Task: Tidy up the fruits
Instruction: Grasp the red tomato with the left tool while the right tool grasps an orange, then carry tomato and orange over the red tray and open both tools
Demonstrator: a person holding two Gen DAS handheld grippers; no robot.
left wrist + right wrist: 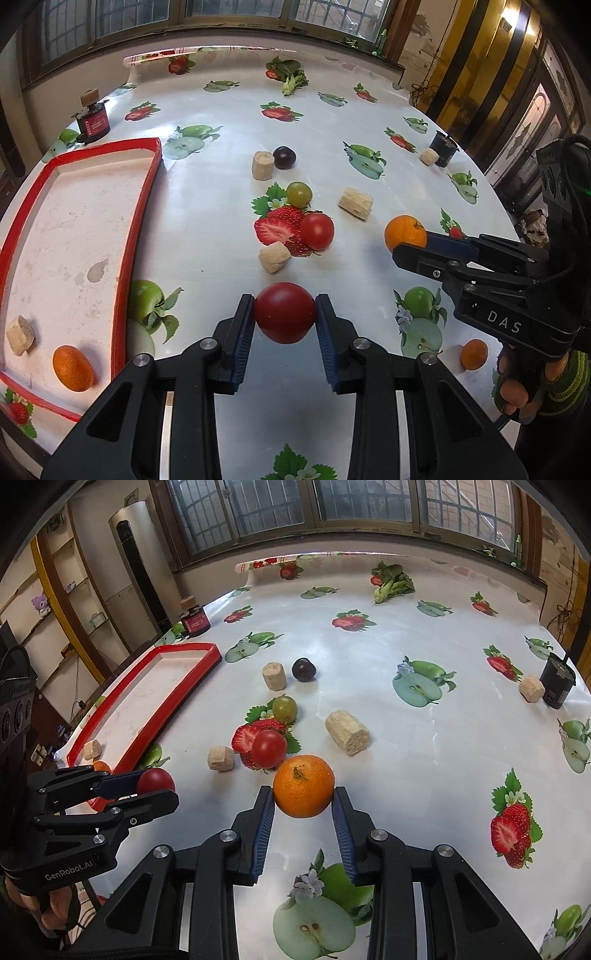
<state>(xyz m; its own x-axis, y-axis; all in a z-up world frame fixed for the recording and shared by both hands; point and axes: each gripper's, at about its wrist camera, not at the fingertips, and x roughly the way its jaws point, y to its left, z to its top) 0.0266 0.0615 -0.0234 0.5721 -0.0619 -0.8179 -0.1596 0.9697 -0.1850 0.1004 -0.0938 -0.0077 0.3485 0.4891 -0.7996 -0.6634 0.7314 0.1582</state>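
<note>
My left gripper (pixel 284 314) is shut on a red tomato (pixel 284 312), held above the fruit-print tablecloth; the right wrist view shows the same tomato (pixel 156 781) at the left. My right gripper (pixel 303 795) is shut on an orange (pixel 303 785), which also shows between its fingers at the right of the left wrist view (pixel 405 233). A red-rimmed tray (pixel 142 236) at the left holds a small orange fruit (pixel 72 367) and a cork piece (pixel 20 335). On the cloth lie a second red tomato (pixel 317 231), a green grape (pixel 299 194), a dark plum (pixel 284 157) and another small orange (pixel 474 354).
Cork pieces (pixel 262 166) (pixel 356 203) (pixel 274 257) lie among the fruits. A dark jar with a cork lid (pixel 93 122) stands behind the tray, a black cup (pixel 445 148) with a cork at the far right, leafy greens (pixel 291 79) at the back. A person's hand (pixel 517 391) grips the right handle.
</note>
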